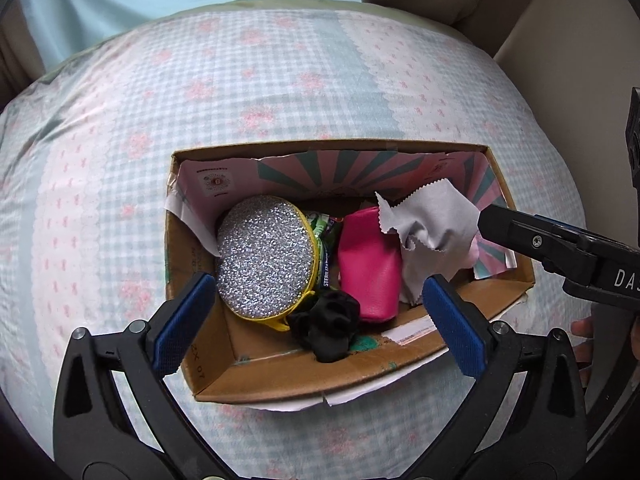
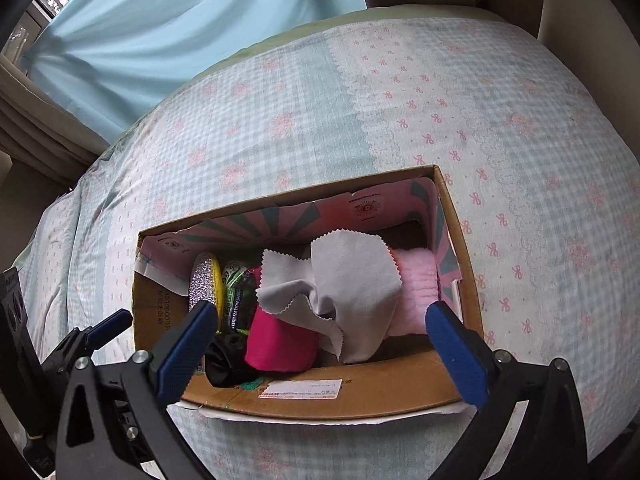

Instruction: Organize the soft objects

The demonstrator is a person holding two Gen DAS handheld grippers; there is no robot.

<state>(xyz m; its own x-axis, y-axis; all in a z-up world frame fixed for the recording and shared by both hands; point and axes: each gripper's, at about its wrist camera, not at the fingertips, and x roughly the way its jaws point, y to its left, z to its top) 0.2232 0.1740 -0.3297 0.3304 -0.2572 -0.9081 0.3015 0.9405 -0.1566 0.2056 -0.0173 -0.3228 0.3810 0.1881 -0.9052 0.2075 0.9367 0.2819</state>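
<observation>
An open cardboard box sits on the bed. In it are a silver glitter pouch, a green wipes packet, a bright pink pouch, a crumpled grey cloth and a black scrunchie. My left gripper hangs open over the box's near side, above the scrunchie, with nothing gripped. In the right wrist view my right gripper is open too. The grey cloth lies loose between and beyond its fingers, beside a fluffy pale pink item.
A checked blue and pink bedcover spreads all round the box. A light blue curtain hangs beyond the bed. One right gripper finger reaches in by the cloth, and a left gripper finger shows at the box's left end.
</observation>
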